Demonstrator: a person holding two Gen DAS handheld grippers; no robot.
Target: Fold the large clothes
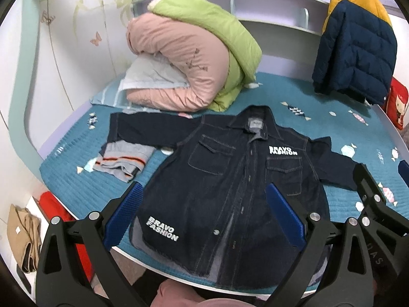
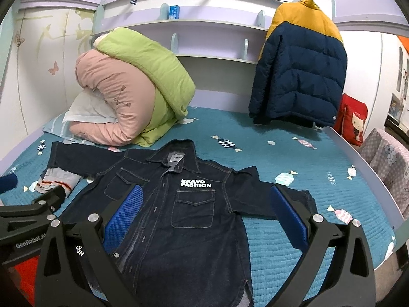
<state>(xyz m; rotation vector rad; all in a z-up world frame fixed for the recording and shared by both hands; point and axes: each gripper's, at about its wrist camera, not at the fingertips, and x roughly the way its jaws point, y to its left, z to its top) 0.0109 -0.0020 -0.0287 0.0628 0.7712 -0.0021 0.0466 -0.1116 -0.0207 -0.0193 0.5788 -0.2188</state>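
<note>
A dark denim jacket (image 1: 225, 179) with white "BRAVO FASHION" print lies front up and spread flat on the teal bed cover (image 1: 281, 102), collar toward the far side, both sleeves out to the sides. It also shows in the right wrist view (image 2: 194, 204). My left gripper (image 1: 204, 212) is open and empty, above the jacket's lower hem near the bed's front edge. My right gripper (image 2: 207, 212) is open and empty, above the jacket's right half. The left sleeve (image 2: 84, 158) ends in a grey striped cuff (image 2: 58, 181).
A rolled pink and green quilt (image 1: 189, 58) on a pillow lies at the far left. A navy and yellow puffer coat (image 2: 299, 64) hangs at the back right. A red bag (image 2: 351, 120) stands at the right edge. White shelves (image 2: 204, 25) run behind the bed.
</note>
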